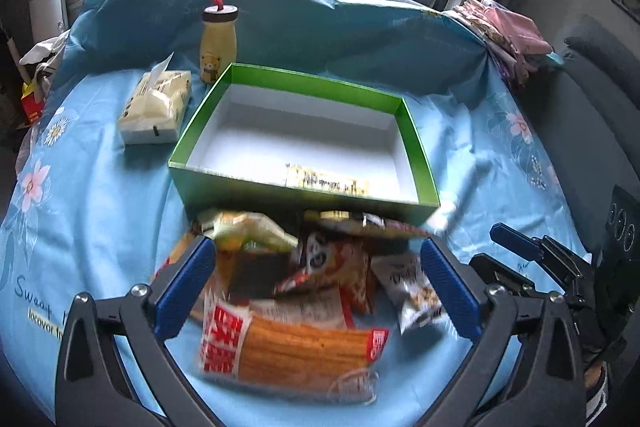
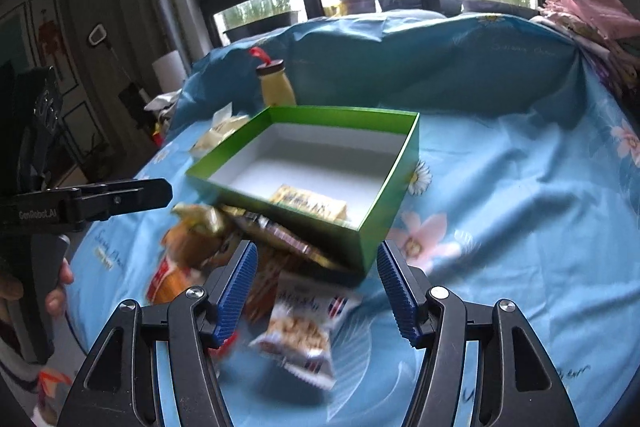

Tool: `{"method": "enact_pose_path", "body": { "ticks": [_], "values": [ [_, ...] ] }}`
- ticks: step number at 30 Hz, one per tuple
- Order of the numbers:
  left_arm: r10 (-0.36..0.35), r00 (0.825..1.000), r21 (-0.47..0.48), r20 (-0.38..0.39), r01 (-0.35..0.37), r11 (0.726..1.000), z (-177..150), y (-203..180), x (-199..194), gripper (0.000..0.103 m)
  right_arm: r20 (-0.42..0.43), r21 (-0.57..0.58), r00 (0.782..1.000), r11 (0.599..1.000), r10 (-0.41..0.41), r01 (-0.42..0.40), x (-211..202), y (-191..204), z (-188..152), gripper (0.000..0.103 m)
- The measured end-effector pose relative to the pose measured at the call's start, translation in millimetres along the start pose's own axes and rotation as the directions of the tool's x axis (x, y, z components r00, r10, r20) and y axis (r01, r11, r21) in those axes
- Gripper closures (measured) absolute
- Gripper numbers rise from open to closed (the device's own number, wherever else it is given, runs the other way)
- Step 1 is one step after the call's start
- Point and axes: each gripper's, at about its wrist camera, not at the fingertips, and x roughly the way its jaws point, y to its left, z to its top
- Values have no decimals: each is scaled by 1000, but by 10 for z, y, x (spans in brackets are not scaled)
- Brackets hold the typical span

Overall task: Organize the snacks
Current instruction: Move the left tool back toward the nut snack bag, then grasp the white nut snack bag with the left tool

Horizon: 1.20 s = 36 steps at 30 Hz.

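A green box point(image 1: 304, 83) with a white inside stands on the blue flowered cloth, with one yellow snack packet point(image 1: 326, 183) lying by its near wall. A blurred heap of snacks lies in front of it: a long orange packet point(image 1: 296, 343), a panda packet point(image 1: 332, 263), a gold bag point(image 1: 248, 231) and a white nut packet point(image 1: 412, 295). My left gripper point(image 1: 320, 283) hangs wide open above the heap, its pads clear of the packets. My right gripper point(image 2: 316, 287) is open over the white nut packet point(image 2: 300, 335), without pressing on it, just short of the box's near corner point(image 2: 368, 251).
A yellow bear bottle point(image 1: 218, 43) and a tissue pack point(image 1: 156, 107) stand left of the box. Folded pink cloths point(image 1: 508, 31) lie at the far right. Windows and potted plants are behind. A hand point(image 2: 56, 291) holds the left gripper's handle.
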Motion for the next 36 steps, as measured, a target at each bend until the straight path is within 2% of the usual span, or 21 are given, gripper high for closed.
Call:
{"method": "enact_pose_path", "body": {
  "ticks": [14, 33, 36],
  "values": [
    [-22, 993, -15, -115, 20, 1000, -499, -127, 132, 1, -91, 27, 996, 1000, 15, -12, -20, -15, -482, 40],
    [-97, 972, 124, -214, 125, 984, -482, -674, 623, 2, -151, 51, 986, 997, 69, -62, 280, -136, -767, 40],
    [-108, 966, 129, -234, 141, 982, -462, -729, 724, 10, -151, 59, 984, 995, 91, -82, 336, -155, -767, 40]
  ]
}}
